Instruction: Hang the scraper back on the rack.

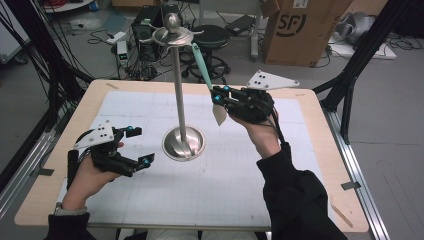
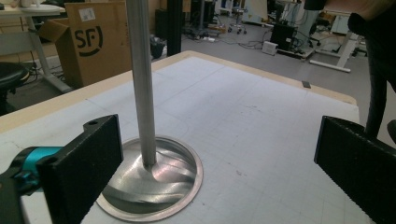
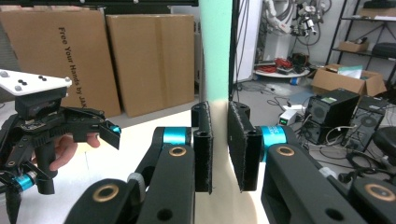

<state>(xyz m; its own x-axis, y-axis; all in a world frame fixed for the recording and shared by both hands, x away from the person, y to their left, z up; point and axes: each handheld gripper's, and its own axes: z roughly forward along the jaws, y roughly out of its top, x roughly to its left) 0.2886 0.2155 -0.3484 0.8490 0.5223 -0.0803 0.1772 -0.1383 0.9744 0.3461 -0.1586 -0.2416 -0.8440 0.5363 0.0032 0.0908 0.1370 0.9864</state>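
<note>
Bare mat (image 1: 225,185) around stand base (image 1: 184,143)

Mint-handled spatula (image 3: 215,70) clamped between the right gripper's (image 3: 219,144) black fingers (image 3: 203,149), left gripper (image 3: 56,126) beyond.

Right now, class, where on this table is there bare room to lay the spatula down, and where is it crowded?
Bare mat lies along the near edge between both forearms, and at the far left corner. The middle is crowded: the stand's base sits between the left gripper and the right gripper holding the spatula.
</note>
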